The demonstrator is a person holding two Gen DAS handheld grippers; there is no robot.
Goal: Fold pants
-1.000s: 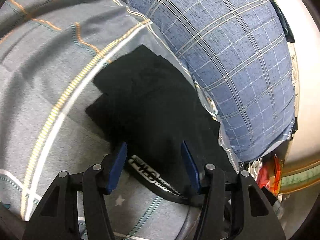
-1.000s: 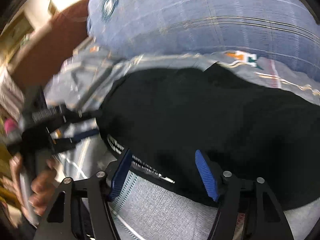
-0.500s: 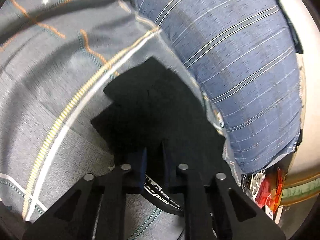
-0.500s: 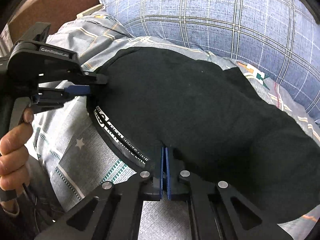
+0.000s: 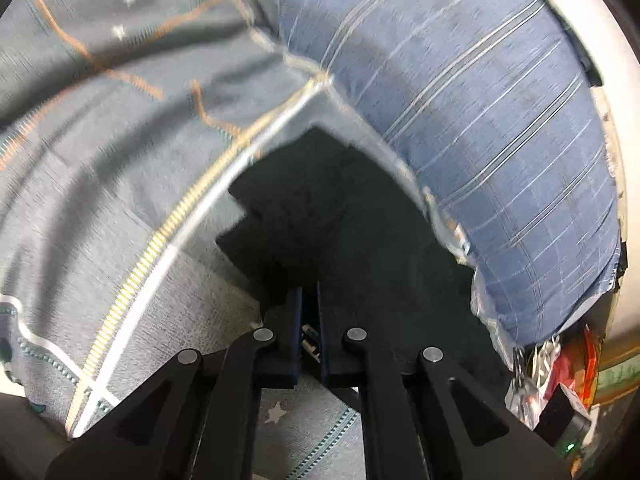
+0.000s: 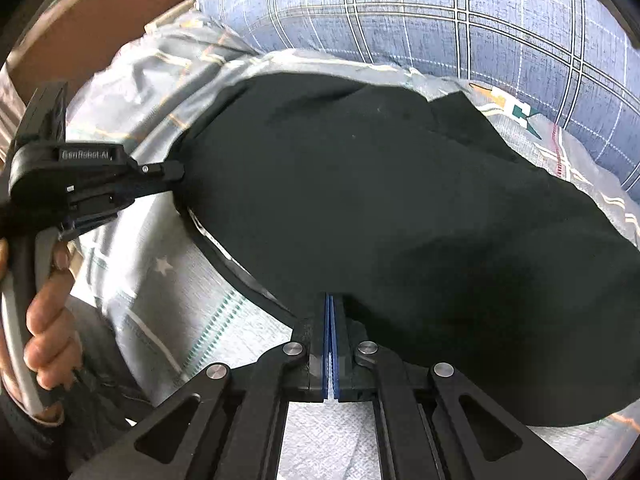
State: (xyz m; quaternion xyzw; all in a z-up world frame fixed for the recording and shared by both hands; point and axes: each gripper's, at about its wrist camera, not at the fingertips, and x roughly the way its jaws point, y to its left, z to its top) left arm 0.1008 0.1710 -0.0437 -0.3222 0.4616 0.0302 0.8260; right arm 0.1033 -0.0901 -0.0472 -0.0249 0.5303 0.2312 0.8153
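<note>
A grey bedsheet [image 6: 168, 292] printed with small white stars, orange lines and white and yellow stripes covers a bed and fills most of both views. One large blue plaid pillow [image 5: 480, 128] lies along the far edge of the sheet; the right wrist view shows it running across the top. Beyond the pillow the left wrist view shows a pale wall, and at the lower right corner some crinkled foil and red packaging (too blurred to identify). A brown panel [image 6: 100, 12], possibly a headboard, sits at the top left of the right wrist view.

One pair of black pants [image 6: 380, 220] lies on the sheet just in front of the pillow, its far edge touching or nearly touching it. In the right wrist view the long axis runs from the waistband at the left, with its white-lettered elastic band [image 6: 224, 252] showing at the near edge, towards the lower right. In the left wrist view the far end of the pants forms a stepped, layered corner pointing away from the camera.

Two grippers are visible. The left gripper [image 5: 309, 312], jaws just closing, pinches the near edge of the waistband between its blue pads. The right gripper [image 6: 329, 320] has its pads pressed together on the near edge of the black cloth. One hand [image 6: 44, 320] (the person's left) grips the left gripper's handle.
</note>
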